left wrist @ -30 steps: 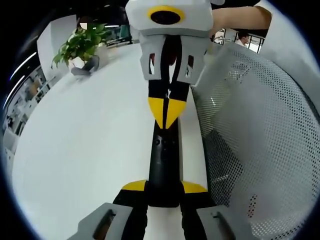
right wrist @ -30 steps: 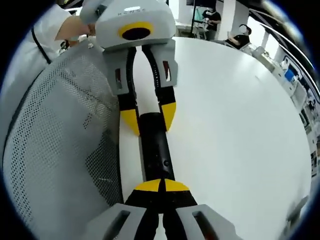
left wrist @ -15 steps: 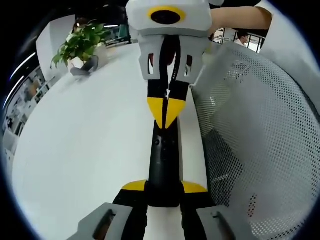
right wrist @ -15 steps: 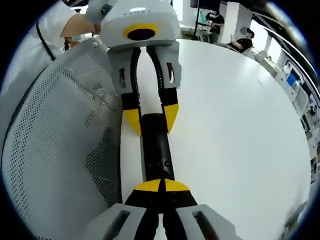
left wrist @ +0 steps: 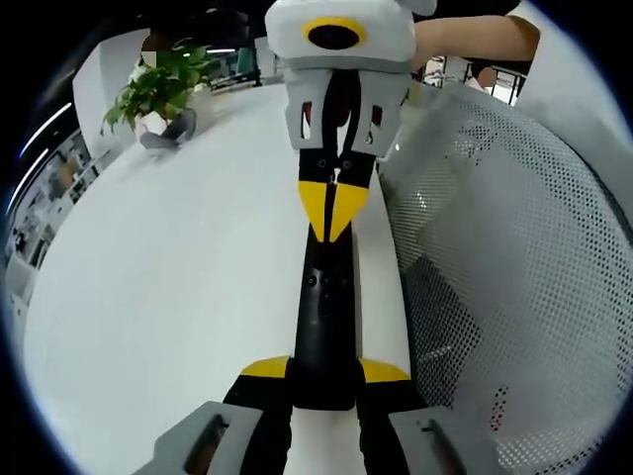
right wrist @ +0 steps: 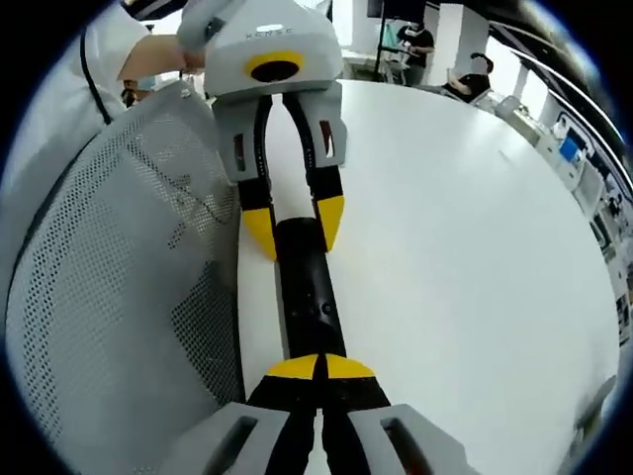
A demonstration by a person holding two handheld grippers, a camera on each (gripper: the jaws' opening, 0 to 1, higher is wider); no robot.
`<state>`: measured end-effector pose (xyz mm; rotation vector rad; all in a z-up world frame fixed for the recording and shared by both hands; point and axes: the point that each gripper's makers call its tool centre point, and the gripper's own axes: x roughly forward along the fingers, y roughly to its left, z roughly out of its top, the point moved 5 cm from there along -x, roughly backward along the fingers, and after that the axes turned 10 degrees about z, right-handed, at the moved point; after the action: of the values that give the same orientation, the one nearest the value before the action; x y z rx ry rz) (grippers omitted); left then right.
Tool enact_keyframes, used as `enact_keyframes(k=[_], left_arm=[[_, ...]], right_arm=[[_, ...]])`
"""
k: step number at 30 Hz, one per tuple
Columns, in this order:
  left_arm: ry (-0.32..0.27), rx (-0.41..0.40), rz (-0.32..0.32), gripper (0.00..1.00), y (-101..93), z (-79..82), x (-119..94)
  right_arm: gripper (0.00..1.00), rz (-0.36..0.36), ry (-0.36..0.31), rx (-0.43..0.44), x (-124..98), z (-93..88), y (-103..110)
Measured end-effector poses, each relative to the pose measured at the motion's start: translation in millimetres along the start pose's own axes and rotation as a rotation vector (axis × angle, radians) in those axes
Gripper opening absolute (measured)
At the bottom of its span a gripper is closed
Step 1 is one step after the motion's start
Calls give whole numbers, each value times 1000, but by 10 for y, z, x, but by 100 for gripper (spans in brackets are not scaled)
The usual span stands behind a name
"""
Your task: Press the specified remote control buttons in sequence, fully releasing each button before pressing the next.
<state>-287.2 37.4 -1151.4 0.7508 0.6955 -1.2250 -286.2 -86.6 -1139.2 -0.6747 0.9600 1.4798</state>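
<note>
Remote control [left wrist: 324, 327]: long, slim, black bar with a smooth matte shell, lying flat on a plain glossy white table [left wrist: 168, 287], just beside a white perforated mesh panel [left wrist: 504, 267] with fine round holes. A small round button shows on its upper face in both views.

Left gripper [left wrist: 324, 368]: yellow-tipped black jaws sit either side of one end of the remote, closed against its sides, holding it. Grey plastic housings below.

Right gripper [right wrist: 318, 367]: in its own view the yellow tips meet with no gap, over the near end of the remote [right wrist: 308, 297]. From the left gripper view the same tips form one narrow yellow wedge, point at the remote's far end; contact with the button cannot be told.

Far table edge: leafy green potted plant [left wrist: 158, 84].
</note>
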Motion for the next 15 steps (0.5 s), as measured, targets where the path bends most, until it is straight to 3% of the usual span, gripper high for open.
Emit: enact_keyframes(k=[2, 5, 8, 10, 14, 15], left_arm=[[-5, -3, 1, 23, 1, -2, 0], [-6, 1, -2, 23, 3, -2, 0], [7, 13, -11, 23, 10, 9, 5], [11, 15, -13, 23, 9, 11, 3], [3, 9, -7, 23, 4, 3, 2], [-1, 4, -5, 23, 4, 1, 1]], right_arm=[[0, -9, 4, -22, 10, 6, 11], [0, -34, 61, -106, 25, 28, 14], [0, -46, 68, -108, 31, 33, 22], [0, -56, 19, -48, 24, 21, 18], [0, -42, -168, 169, 2, -27, -5], [0, -34, -197, 182, 2, -37, -1]])
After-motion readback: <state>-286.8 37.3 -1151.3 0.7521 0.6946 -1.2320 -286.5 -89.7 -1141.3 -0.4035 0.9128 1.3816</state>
